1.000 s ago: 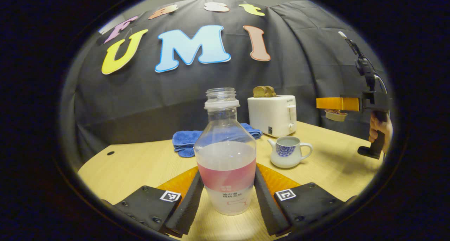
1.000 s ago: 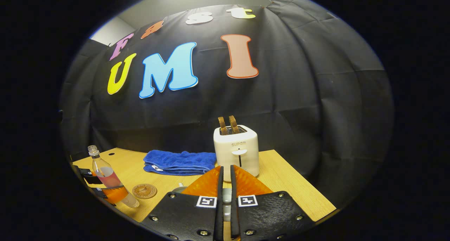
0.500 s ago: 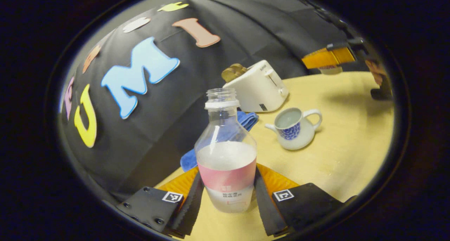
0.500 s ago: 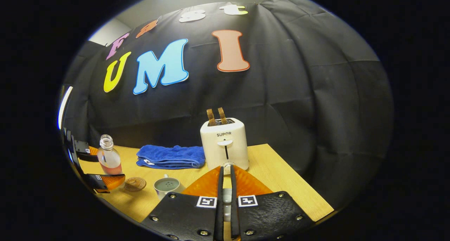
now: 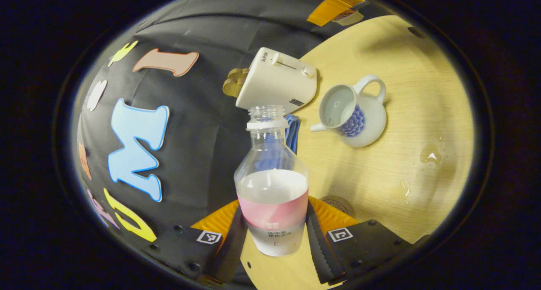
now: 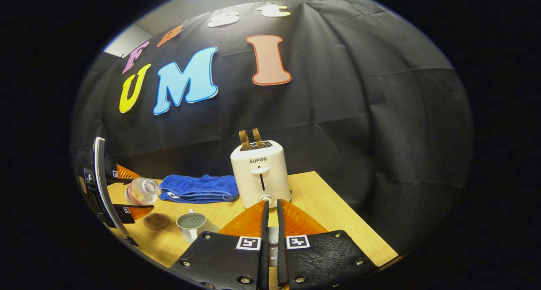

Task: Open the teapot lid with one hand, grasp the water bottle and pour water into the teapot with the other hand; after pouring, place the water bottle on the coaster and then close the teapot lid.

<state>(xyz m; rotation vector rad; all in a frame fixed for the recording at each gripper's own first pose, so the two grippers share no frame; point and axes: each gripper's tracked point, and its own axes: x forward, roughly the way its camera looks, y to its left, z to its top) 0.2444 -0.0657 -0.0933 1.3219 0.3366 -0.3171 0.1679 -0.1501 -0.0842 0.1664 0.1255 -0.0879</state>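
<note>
Clear plastic sits clamped in your left gripper (image 5: 272,235): both fingers press the water bottle (image 5: 271,197) at its pink label band, the mouth uncapped and water filling the lower half. In the right gripper view that bottle (image 6: 141,191) is tipped over towards the teapot (image 6: 191,223), mouth leading, above the round coaster (image 6: 156,221) near the table's left edge. The teapot (image 5: 351,112) stands lidless out on the wooden table (image 5: 422,91), its spout facing the bottle, with small wet patches (image 5: 430,154) on the wood beside it. Your right gripper (image 6: 270,222) has its fingers drawn almost together on a small pale piece, apparently the teapot lid (image 6: 273,236). Towards the table's back edge stand a white toaster (image 6: 260,171) holding two slices and a folded blue towel (image 6: 198,188).
</note>
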